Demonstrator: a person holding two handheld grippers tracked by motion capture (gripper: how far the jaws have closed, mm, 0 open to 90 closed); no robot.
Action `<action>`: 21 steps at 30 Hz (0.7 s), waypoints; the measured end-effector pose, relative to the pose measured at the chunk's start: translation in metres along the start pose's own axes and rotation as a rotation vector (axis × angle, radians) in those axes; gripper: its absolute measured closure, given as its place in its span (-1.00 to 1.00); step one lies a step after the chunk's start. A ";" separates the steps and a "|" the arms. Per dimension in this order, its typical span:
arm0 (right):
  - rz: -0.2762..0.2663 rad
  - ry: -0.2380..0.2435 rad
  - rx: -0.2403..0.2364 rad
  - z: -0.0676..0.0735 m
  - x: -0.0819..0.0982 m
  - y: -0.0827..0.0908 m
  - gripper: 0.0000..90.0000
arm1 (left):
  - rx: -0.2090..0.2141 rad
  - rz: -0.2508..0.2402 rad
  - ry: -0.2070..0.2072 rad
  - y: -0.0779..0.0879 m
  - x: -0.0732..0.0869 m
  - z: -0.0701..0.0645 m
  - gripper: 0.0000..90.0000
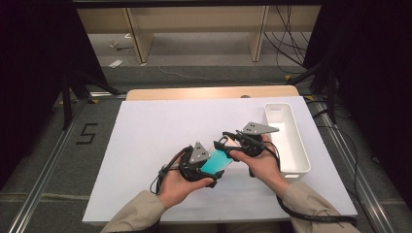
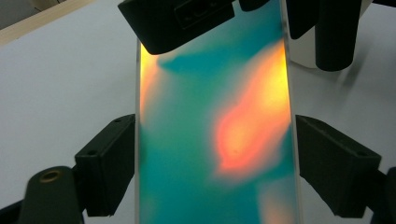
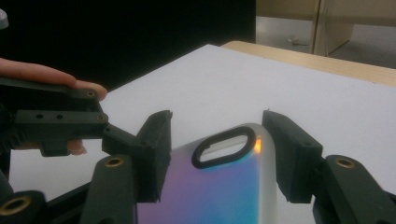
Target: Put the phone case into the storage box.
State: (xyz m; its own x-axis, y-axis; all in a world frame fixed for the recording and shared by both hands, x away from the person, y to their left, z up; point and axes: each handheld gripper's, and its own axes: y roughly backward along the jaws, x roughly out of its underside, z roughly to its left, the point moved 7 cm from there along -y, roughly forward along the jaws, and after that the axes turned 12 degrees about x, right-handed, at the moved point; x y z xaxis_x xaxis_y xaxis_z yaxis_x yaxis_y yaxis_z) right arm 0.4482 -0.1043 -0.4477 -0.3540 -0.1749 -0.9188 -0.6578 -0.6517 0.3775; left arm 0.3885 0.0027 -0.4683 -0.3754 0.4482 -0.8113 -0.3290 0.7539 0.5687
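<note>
White table sheet (image 1: 160, 131) spans the work area, with wood table edge (image 1: 209, 92) showing at its far side. White bin (image 1: 291, 141) stands at the right side of the sheet, long axis running away from me, just beside my right hand.

Phone case (image 1: 217, 162) — iridescent, teal with orange-yellow patches — is held above the sheet at centre, between my two grippers, with its black-rimmed camera cutout (image 3: 224, 145) at the right gripper's end.

Left gripper (image 1: 201, 170): jaws clamped across the case's width, pads pressed on both long edges in the left gripper view.

Right gripper (image 3: 215, 158): jaws sit either side of the cutout end. The left pad looks to be at the case edge; at the right pad I cannot tell contact from a small gap — so grip not confirmed.
</note>
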 end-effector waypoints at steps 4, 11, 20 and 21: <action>-0.001 -0.012 0.000 -0.001 -0.001 0.001 0.09 | -0.001 0.000 -0.001 0.000 0.000 0.000 -0.62; 0.003 -0.024 -0.001 -0.003 -0.002 0.002 0.20 | -0.006 0.003 -0.008 -0.001 0.001 0.000 -0.62; 0.008 -0.045 -0.007 -0.003 -0.005 0.004 0.41 | -0.035 0.021 -0.049 -0.003 0.003 0.002 -0.62; 0.006 -0.050 -0.009 -0.003 -0.005 0.005 0.43 | -0.035 0.023 -0.053 -0.004 0.003 0.002 -0.62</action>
State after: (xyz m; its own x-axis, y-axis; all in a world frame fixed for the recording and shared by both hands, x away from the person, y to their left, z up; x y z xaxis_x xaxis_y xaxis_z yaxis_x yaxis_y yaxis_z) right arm 0.4487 -0.1085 -0.4413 -0.3907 -0.1420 -0.9095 -0.6498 -0.6573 0.3817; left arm 0.3905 0.0021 -0.4729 -0.3368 0.4910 -0.8034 -0.3514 0.7261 0.5910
